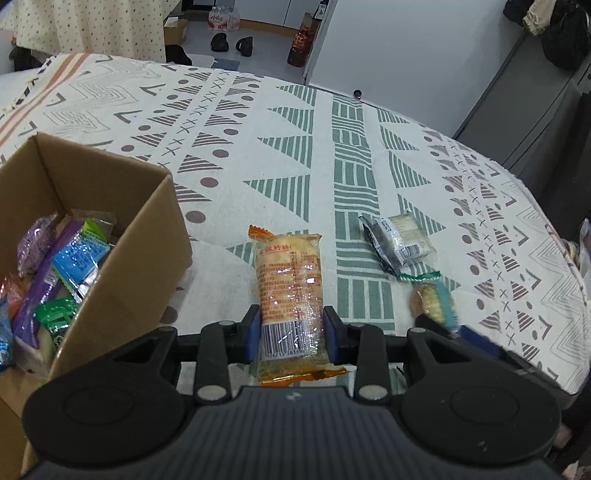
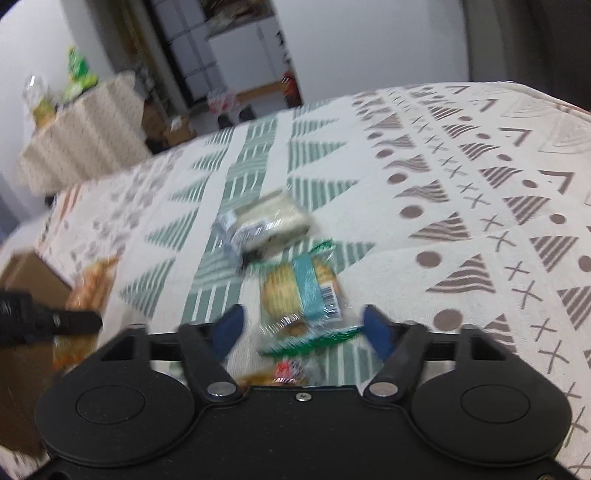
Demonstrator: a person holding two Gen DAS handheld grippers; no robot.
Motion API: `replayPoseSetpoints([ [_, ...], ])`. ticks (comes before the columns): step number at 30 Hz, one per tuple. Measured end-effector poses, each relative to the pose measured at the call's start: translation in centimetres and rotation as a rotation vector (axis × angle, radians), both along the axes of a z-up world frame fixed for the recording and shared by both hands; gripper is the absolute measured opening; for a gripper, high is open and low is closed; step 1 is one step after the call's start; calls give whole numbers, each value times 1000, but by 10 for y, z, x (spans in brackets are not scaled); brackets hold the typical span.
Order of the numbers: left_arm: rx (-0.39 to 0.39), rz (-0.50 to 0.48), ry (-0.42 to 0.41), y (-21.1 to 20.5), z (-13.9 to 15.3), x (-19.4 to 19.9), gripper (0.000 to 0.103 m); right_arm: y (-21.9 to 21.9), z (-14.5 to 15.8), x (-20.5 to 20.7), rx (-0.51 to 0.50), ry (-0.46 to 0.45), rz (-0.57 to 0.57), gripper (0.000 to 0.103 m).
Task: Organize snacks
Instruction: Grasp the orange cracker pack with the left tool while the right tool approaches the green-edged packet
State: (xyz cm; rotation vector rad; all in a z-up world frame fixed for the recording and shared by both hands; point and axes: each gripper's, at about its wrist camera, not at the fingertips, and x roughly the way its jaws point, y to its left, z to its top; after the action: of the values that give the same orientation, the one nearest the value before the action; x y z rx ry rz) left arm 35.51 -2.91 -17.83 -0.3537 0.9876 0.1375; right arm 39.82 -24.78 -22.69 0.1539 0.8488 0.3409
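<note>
I'm clamping the left gripper [image 1: 291, 332] on the orange snack pack [image 1: 290, 284], its long axis pointing straight away; my right gripper [image 2: 303, 325] is hanging spread over the green cookie pack [image 2: 301, 291].

This looks like a room in a home or a small office — a table with a patterned cloth [image 1: 332, 155] fills most of it. On the floor behind are shoes [image 1: 232, 42], a pack of water bottles [image 1: 221, 17] and grey cabinets [image 1: 524, 110].
</note>
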Motion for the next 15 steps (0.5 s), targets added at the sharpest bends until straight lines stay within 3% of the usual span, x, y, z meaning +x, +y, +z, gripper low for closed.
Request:
replayPoseSetpoints([
  [15,-48,-48,-34,-13,21,-25,34,-17,25,-30,14,8,-19,53],
])
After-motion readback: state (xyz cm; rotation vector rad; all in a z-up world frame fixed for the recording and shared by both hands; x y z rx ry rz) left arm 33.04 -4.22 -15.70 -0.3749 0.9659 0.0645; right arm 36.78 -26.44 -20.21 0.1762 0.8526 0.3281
